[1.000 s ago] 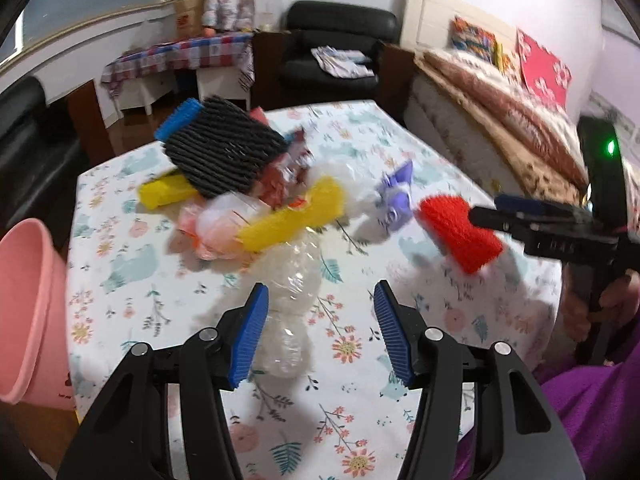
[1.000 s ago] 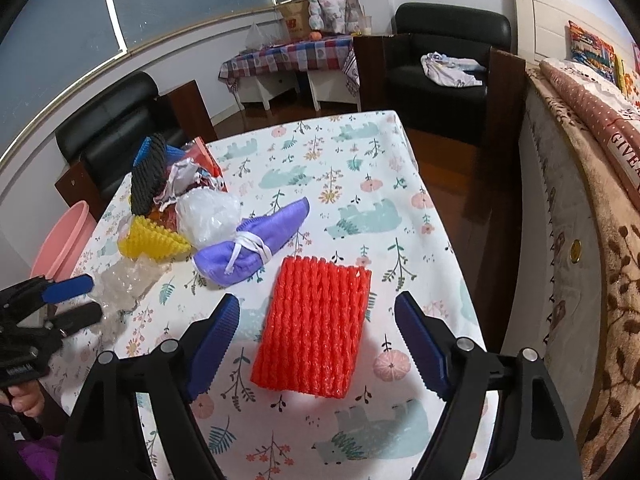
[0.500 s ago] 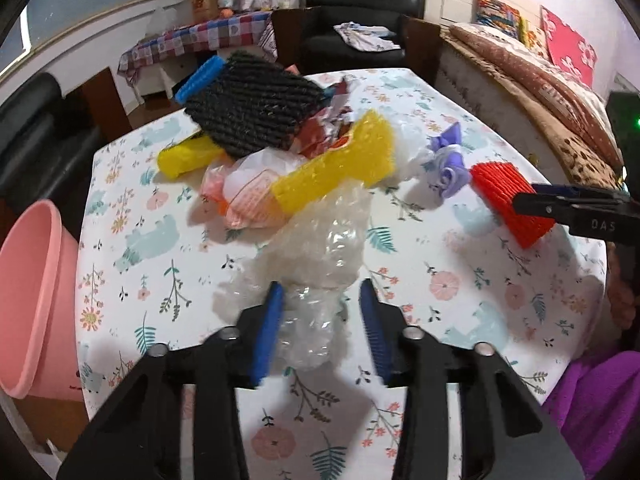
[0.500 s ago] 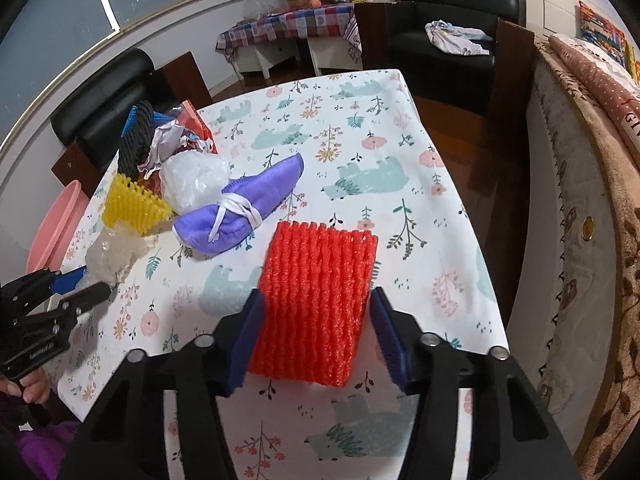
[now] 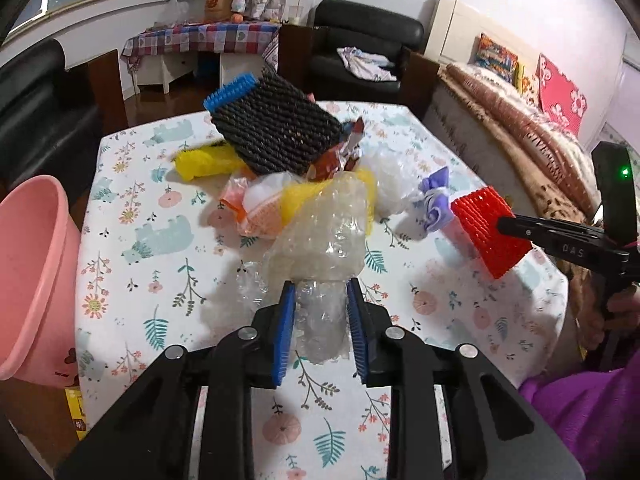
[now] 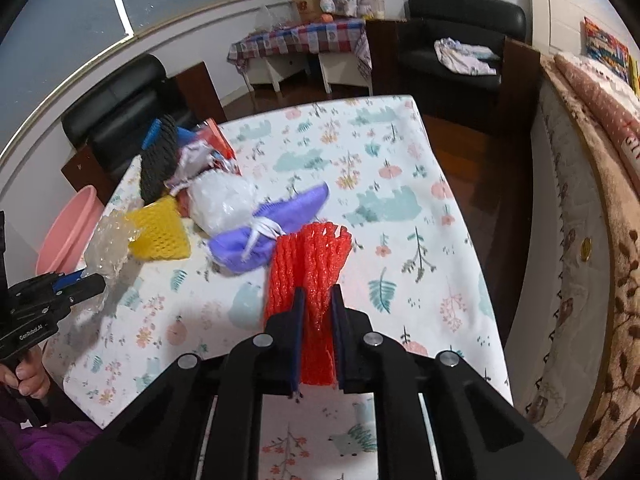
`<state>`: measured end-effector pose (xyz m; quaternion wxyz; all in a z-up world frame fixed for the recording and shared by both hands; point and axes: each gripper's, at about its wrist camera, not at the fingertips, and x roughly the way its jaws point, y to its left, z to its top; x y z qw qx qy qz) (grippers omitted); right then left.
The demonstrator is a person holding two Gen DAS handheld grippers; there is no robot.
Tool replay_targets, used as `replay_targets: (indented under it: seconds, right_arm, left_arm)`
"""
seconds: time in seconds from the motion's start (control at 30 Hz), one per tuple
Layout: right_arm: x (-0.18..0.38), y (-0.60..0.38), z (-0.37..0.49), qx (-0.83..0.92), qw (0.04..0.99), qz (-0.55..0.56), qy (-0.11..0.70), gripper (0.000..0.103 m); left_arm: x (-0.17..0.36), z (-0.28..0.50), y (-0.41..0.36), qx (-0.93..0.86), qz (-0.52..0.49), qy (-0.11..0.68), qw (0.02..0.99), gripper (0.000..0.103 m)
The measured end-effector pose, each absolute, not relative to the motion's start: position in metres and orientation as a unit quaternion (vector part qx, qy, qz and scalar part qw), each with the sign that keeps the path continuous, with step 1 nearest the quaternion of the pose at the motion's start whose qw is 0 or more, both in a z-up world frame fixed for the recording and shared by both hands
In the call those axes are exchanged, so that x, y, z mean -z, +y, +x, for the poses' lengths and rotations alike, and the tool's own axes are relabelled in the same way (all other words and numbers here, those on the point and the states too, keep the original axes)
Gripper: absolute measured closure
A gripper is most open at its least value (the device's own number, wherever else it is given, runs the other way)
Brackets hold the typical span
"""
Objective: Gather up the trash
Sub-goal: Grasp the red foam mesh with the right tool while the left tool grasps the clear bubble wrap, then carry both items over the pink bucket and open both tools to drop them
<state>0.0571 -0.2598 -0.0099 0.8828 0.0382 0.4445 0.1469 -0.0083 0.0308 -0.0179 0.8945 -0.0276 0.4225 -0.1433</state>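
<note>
Left wrist: your left gripper [image 5: 321,308] has just been closing, pads pinching the bubble wrap [image 5: 320,240].
Right wrist: your right gripper [image 6: 317,312] has just been closing, clamping the red foam net [image 6: 306,256] (folded, lifted).

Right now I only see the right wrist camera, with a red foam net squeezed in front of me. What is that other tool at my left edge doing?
Observer: The left gripper has its blue pads pressed on the clear bubble wrap; its jaws have just been closing.
Operator: Is anything hiding behind that black mesh thing?
Observer: Yes. A second yellow foam net pokes out from under the black foam net, on the side towards the pink bin.
</note>
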Motion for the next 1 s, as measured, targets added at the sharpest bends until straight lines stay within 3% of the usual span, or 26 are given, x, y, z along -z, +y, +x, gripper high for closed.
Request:
replay_targets:
  seconds: [0.47, 1.0]
  right_arm:
    - [-0.050, -0.218, 0.059, -0.215, 0.902, 0.032, 0.372, 0.092]
    - [-0.087, 0.001, 0.101, -0.412, 0.849, -0.014, 0.332, 0.092]
  left_arm:
    - [-0.016, -0.029, 0.073, 0.100, -0.067, 0.369, 0.922, 0.077]
    - [-0.036, -0.044, 0.189, -0.107, -0.093, 0.320, 0.937, 0.077]
